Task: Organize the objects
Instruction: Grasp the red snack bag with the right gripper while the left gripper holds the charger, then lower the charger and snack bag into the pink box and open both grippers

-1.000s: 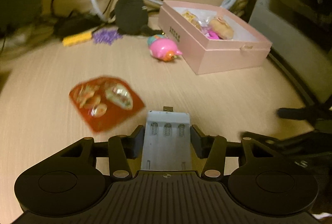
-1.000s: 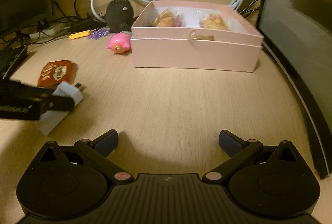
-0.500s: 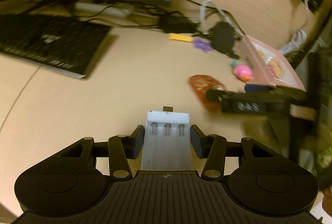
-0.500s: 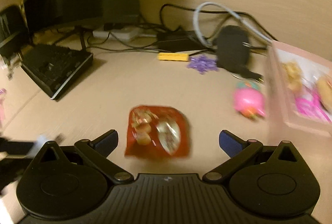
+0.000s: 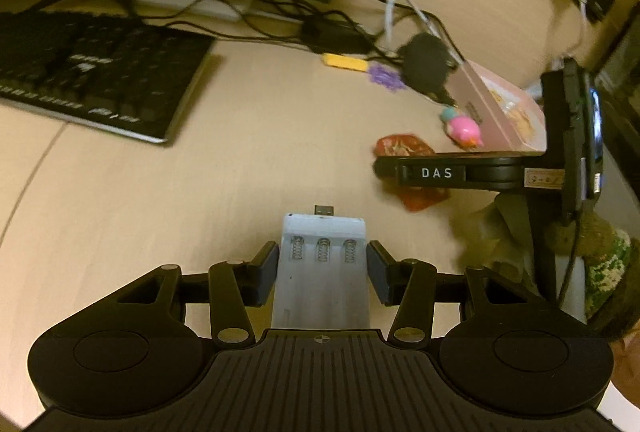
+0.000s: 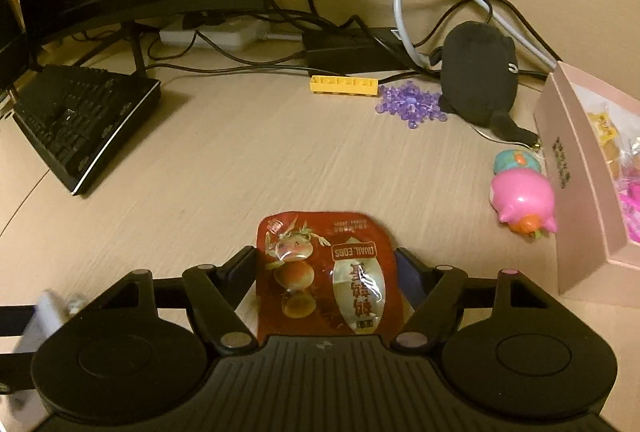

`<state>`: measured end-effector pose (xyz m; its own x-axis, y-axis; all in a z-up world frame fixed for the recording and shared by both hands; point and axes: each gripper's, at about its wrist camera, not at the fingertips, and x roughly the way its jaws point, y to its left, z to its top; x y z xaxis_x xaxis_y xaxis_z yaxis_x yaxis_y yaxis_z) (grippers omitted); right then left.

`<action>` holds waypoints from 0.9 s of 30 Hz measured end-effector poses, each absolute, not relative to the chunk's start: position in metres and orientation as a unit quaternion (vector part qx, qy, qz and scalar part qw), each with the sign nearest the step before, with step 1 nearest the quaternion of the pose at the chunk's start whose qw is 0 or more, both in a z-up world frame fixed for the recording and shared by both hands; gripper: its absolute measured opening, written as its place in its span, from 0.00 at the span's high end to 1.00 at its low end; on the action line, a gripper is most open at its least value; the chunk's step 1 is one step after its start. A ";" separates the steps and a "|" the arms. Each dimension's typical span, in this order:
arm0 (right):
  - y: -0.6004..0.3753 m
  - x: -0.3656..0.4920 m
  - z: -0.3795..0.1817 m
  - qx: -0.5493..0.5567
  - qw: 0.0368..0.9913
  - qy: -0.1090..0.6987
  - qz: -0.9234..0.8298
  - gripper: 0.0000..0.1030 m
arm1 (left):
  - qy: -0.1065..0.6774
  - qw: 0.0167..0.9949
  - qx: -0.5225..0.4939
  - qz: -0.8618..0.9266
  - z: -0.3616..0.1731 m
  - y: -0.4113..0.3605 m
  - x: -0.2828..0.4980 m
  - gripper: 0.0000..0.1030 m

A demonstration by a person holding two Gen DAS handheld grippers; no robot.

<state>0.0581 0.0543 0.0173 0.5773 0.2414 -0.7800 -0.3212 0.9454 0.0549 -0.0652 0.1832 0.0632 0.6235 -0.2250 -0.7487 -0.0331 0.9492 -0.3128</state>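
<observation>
- Left gripper [image 5: 322, 264]: clamped on a white battery case [image 5: 322, 272], held clear above the desk [image 5: 160, 212]; this item is picked up but not yet stowed.
- Right gripper [image 6: 326, 264]: jaws closing around a red snack packet [image 6: 322, 276] that lies on the desk; the pads are at its edges, and whether they press yet cannot be told.
- Pink box [image 6: 576, 192]: at the right edge of the desk, open, already holding several wrapped items; judged the place where things are collected.
- Still loose on the desk: a pink pig toy [image 6: 522, 200] just beside the box, a purple snowflake [image 6: 410, 104], a yellow brick [image 6: 344, 86] and a black plush [image 6: 478, 68] near the cables.
- Judgement: early to middle stage; two items in hand, four left.
</observation>
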 end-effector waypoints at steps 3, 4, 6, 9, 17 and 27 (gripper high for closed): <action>0.044 0.040 0.034 -0.039 0.896 0.415 0.156 0.29 | 0.436 0.885 -0.142 -0.086 0.062 0.169 -0.057 0.49; 0.038 0.032 0.041 -0.035 0.899 0.409 0.154 0.29 | 0.437 0.883 -0.138 -0.097 0.062 0.163 -0.055 0.49; 0.021 0.013 0.055 -0.032 0.904 0.401 0.145 0.29 | 0.440 0.880 -0.133 -0.118 0.062 0.149 -0.051 0.49; -0.007 -0.012 0.070 -0.045 0.909 0.394 0.128 0.28 | 0.443 0.875 -0.128 -0.144 0.063 0.125 -0.046 0.49; -0.098 -0.073 0.071 -0.028 0.917 0.392 0.071 0.28 | 0.446 0.868 -0.106 -0.189 0.061 0.056 -0.025 0.49; -0.170 -0.115 0.048 0.008 0.919 0.393 0.029 0.28 | 0.442 0.872 -0.065 -0.200 0.073 -0.016 0.005 0.49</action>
